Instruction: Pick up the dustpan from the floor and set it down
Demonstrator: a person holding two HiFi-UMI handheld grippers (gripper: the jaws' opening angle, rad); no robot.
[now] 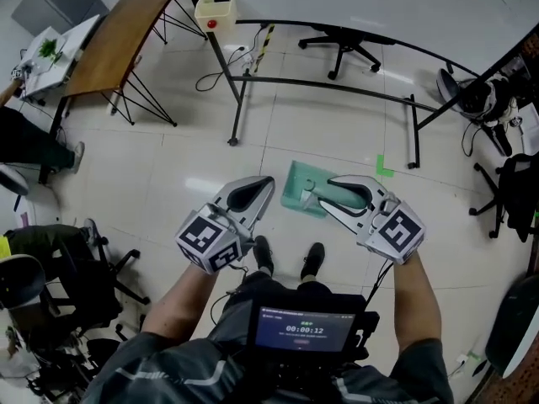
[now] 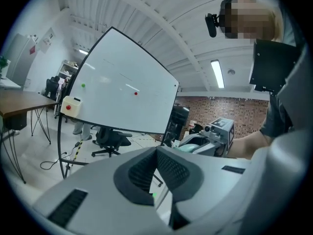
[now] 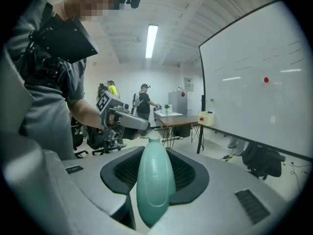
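Note:
The mint-green dustpan [image 1: 303,188] hangs low over the pale tiled floor just ahead of the person's shoes; I cannot tell whether it touches the floor. My right gripper [image 1: 317,197] is shut on its handle. In the right gripper view the rounded green handle [image 3: 155,180] stands between the ribbed pads and sticks out past the tips. My left gripper [image 1: 266,185] hovers a little to the left of the pan, apart from it, with its tips together and nothing between them [image 2: 157,151]. From the left gripper view, the right gripper [image 2: 215,133] holds the green handle [image 2: 194,141].
A curved whiteboard on a black stand [image 1: 337,82] crosses the floor beyond the pan. A wooden table [image 1: 126,32] and a yellow box with a red button [image 1: 216,8] stand at the back left. Office chairs [image 1: 341,45] stand at the back and sides. Green tape [image 1: 383,167] marks the floor.

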